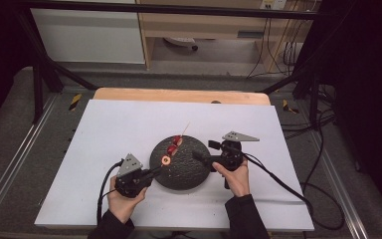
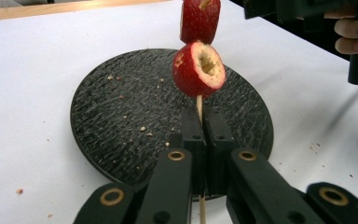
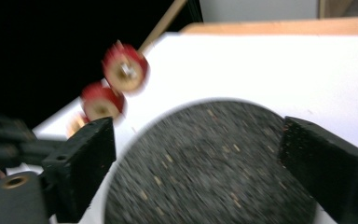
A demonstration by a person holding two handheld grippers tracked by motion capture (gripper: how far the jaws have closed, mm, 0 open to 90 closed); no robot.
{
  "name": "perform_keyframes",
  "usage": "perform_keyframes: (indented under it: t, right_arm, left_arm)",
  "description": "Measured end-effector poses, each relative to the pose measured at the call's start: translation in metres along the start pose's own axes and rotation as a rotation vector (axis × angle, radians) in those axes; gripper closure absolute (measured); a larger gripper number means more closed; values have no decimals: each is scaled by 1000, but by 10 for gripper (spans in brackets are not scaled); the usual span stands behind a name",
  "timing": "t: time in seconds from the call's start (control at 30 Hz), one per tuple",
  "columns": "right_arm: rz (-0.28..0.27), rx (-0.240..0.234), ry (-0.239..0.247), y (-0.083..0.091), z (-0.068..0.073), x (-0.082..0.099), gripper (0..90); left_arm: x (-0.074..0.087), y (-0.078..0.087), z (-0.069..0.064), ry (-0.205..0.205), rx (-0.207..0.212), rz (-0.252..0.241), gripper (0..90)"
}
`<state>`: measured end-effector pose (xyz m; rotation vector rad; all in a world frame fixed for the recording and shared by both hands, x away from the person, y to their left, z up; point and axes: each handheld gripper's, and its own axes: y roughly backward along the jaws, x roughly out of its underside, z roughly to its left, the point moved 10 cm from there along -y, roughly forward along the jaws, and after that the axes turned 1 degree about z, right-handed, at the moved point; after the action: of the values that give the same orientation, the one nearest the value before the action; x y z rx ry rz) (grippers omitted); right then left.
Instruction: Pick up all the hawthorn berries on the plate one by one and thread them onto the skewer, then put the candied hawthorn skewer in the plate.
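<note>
A thin wooden skewer [image 2: 199, 103] carries red fruit slices with pale hollow centres [image 2: 198, 69]. My left gripper [image 2: 204, 126] is shut on the skewer's lower end, and the stick slants up and away over a round black textured plate [image 2: 121, 116]. In the high view, the left gripper [image 1: 155, 171] sits at the plate's [image 1: 189, 174] left edge with the fruit [image 1: 172, 148] above the plate's far left. My right gripper [image 1: 199, 155] is at the plate's right side. In the right gripper view, its jaws [image 3: 200, 149] stand wide open over the plate [image 3: 214, 177] with nothing between them; the blurred fruit [image 3: 125, 67] is up to the left.
The plate rests on a white sheet [image 1: 129, 124] covering a wooden table [image 1: 179, 94]. Crumbs [image 2: 142, 128] dot the plate and the sheet. Black cables [image 1: 288, 186] trail off to the right. A black frame [image 1: 45, 69] stands around the table.
</note>
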<state>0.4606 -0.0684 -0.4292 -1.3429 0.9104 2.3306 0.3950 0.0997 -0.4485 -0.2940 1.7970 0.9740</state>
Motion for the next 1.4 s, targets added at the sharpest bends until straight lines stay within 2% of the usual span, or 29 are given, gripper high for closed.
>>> perform_keyframes:
  t: [0.07,0.23,0.3,0.4,0.6,0.9,1.13,1.4]
  right_arm:
    - [36,30,43,4,-7,6,65]
    - [87,68,91,16,-20,19,24]
    - [98,71,94,18,-22,22,19]
    - [144,92,123,28,-33,36,6]
    - [181,111,150,43,-46,56,6]
    - [202,129,161,66,-62,78,8]
    - [195,154,151,82,-70,87,11]
    - [211,168,143,91,-79,97,8]
  left_arm:
    - [0,1,1,2,-2,4,881]
    - [0,2,3,-7,0,16,881]
    - [0,3,3,-11,0,25,880]
    - [-1,3,4,-19,0,39,880]
    - [-6,2,9,-34,-3,70,880]
    - [-13,-5,11,-55,-6,126,880]
    - [-14,-17,16,-62,-17,175,880]
    - [-10,-30,18,-62,-25,233,880]
